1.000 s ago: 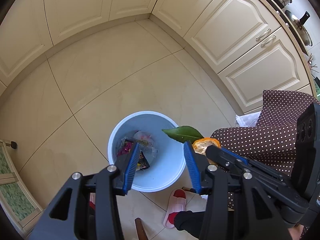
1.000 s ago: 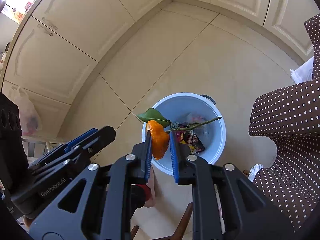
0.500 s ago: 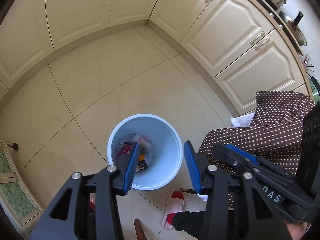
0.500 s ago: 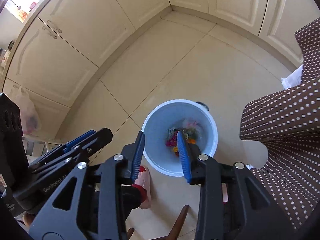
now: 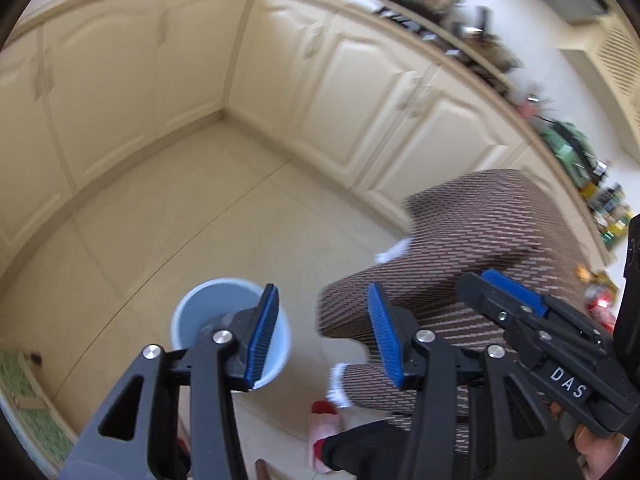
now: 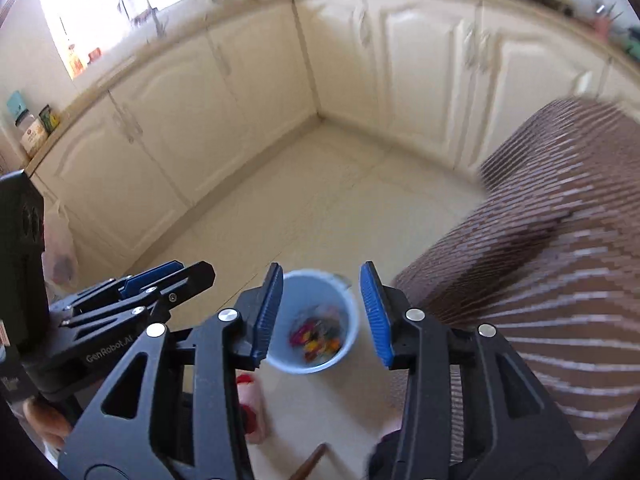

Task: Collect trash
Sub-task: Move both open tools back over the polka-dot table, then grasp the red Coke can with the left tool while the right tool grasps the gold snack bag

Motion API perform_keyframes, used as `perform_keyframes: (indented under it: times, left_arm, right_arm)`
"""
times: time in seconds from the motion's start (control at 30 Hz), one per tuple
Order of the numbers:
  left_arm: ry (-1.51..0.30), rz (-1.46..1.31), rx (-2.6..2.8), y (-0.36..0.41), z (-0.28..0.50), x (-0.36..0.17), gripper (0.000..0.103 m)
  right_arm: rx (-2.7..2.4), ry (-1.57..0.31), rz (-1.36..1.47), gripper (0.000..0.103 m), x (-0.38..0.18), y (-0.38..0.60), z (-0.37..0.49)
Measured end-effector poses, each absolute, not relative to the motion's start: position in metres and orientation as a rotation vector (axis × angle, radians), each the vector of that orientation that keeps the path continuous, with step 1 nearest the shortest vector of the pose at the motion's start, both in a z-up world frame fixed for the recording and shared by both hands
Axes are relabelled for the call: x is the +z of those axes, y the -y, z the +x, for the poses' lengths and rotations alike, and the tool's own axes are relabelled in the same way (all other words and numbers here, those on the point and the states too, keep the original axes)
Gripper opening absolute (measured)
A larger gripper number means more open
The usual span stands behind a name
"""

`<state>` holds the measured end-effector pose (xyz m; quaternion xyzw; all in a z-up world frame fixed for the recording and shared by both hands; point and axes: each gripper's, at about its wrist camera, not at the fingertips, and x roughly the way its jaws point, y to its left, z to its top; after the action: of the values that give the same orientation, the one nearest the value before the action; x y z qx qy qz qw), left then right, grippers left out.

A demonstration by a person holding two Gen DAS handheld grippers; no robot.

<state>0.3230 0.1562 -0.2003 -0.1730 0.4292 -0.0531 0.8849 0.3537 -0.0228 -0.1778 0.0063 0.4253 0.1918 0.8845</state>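
Right wrist view: right gripper (image 6: pixel 320 314) jaws, just opening, spread empty above the bin (image 6: pixel 316 320), lower centre; left gripper (image 5: pixel 322 334) likewise spread.

A pale blue bin (image 6: pixel 352 322) stands upright on the tiled kitchen floor (image 6: pixel 320 200), colourful wrappers (image 6: pixel 316 334) heaped at its bottom, beside a dotted brown cloth (image 6: pixel 540 248).
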Motion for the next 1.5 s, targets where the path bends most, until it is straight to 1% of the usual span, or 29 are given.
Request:
perform_keyframes:
  times: [0.13,0.23,0.33,0.47,0.63,0.8,1.0,1.27,1.3,1.33,1.37,1.43,1.5]
  left_arm:
    - [-0.843,-0.296,-0.231,-0.085,0.313,-0.157,0.052]
    - [-0.832,-0.272,-0.321,-0.033,0.308,-0.139,0.055]
    - [-0.842,-0.261,-0.445,0.033,0.305,-0.124,0.056]
    - [-0.882,-0.268,-0.576,0.105,0.297,-0.122,0.059]
    - [-0.955,-0.29,-0.66,0.18,0.296,-0.131,0.059]
    - [-1.007,-0.356,-0.662,0.217,0.31,-0.148,0.059]
    - [-1.048,-0.486,-0.602,0.234,0.323,-0.168,0.059]
    - [-1.073,-0.544,-0.571,0.256,0.342,-0.178,0.059]
    - [-1.072,-0.544,-0.574,0.259,0.343,-0.178,0.058]
    - [-1.069,-0.532,-0.571,0.262,0.344,-0.177,0.047]
    - [-1.063,-0.524,-0.579,0.266,0.345,-0.176,0.04]
    - [-1.048,-0.504,-0.58,0.269,0.345,-0.171,0.038]
    - [-1.005,-0.479,-0.594,0.271,0.342,-0.161,0.028]
  right_arm:
    - [0.311,-0.74,0.02,0.042,-0.124,0.094,0.313]
    - [0.222,-0.661,0.037,0.043,-0.096,0.15,0.286]
    - [0.124,-0.607,0.051,0.044,-0.08,0.201,0.258]
    - [-0.012,-0.56,0.087,0.045,-0.072,0.279,0.229]
    - [-0.153,-0.534,0.137,0.047,-0.079,0.355,0.202]
    - [-0.214,-0.532,0.189,0.047,-0.095,0.407,0.182]
    - [-0.213,-0.529,0.216,0.047,-0.107,0.425,0.184]
    - [-0.218,-0.533,0.23,0.049,-0.113,0.445,0.197]
    - [-0.219,-0.533,0.231,0.05,-0.113,0.447,0.199]
    - [-0.224,-0.533,0.234,0.05,-0.113,0.45,0.2]
    - [-0.228,-0.534,0.237,0.051,-0.114,0.453,0.201]
    - [-0.235,-0.535,0.247,0.051,-0.114,0.461,0.202]
    - [-0.243,-0.537,0.257,0.052,-0.115,0.469,0.205]
